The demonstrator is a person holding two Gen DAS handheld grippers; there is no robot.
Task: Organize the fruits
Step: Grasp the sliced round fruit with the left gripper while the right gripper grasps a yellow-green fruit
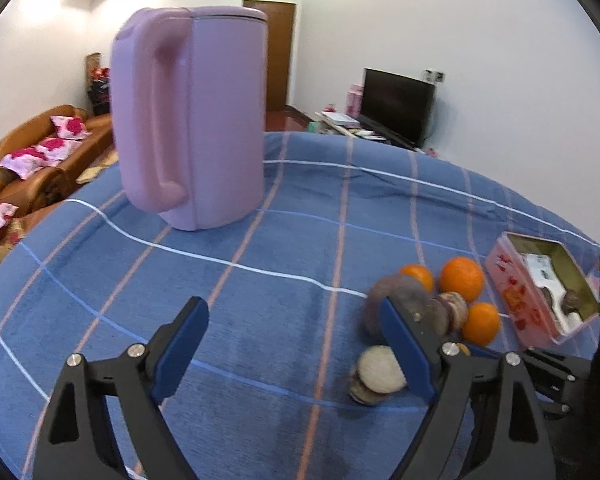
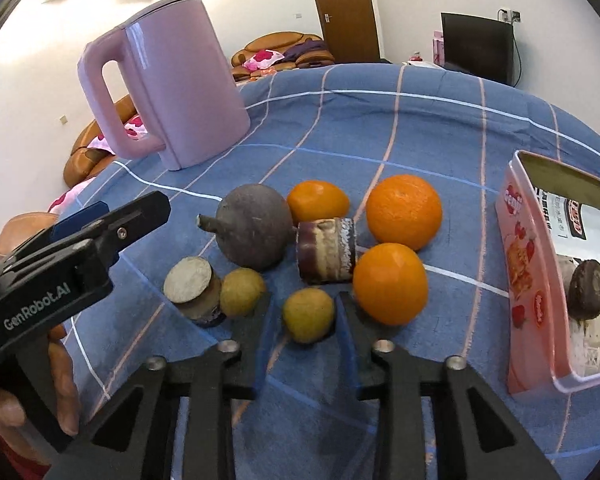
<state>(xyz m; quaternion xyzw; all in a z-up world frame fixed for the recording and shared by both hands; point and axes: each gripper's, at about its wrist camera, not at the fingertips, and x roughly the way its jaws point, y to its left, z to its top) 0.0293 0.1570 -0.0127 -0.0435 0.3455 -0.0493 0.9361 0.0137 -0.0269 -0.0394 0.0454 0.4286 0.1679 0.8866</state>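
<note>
In the right wrist view several fruits lie in a cluster on the blue checked cloth [image 2: 440, 120]: three oranges [image 2: 390, 284], a dark round fruit with a stem [image 2: 254, 238], two cut purple pieces [image 2: 326, 254], and two small yellow-green fruits [image 2: 308, 314]. My right gripper [image 2: 304, 312] is open with its fingers on either side of one yellow-green fruit. A pink tin box [image 2: 528, 264] at the right holds a dark fruit [image 2: 588, 288]. My left gripper [image 1: 294, 336] is open and empty over the cloth, left of the cluster [image 1: 460, 280]; it also shows in the right wrist view [image 2: 112, 220].
A tall pink kettle [image 1: 192, 120] stands on the cloth at the back left, also in the right wrist view [image 2: 172, 80]. The pink tin box [image 1: 540, 296] sits at the table's right edge. Sofas, a TV and a door lie beyond the table.
</note>
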